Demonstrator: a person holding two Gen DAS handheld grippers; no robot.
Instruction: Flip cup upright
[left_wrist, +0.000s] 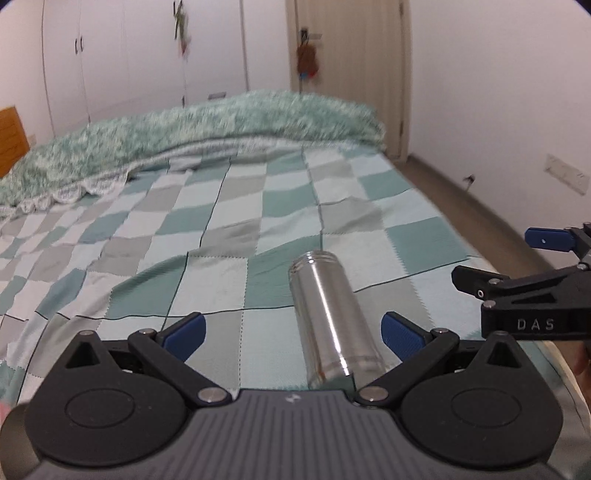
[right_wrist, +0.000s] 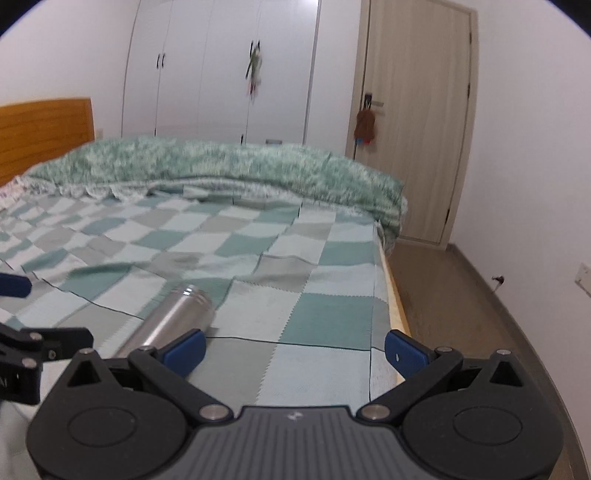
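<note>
Steel and smooth, the cup (left_wrist: 332, 317) lies on its side on the checked bedspread (left_wrist: 147, 236), between the spread fingers of the left gripper (left_wrist: 293, 332); the right gripper (right_wrist: 293, 349), also released, hangs beside it. A loose pinch could let it slip or roll, and soft bedding may tip it once stood. Beyond stand a white wardrobe (right_wrist: 221, 70) and a door (right_wrist: 417, 122).

You are working in a home bedroom: a bed (right_wrist: 332, 295) with a checked green cover and a wooden headboard (right_wrist: 40, 133), a rumpled fuzzy blanket (right_wrist: 229, 166), tall white wardrobes (right_wrist: 221, 70), and a closed wooden door (right_wrist: 417, 122).
</note>
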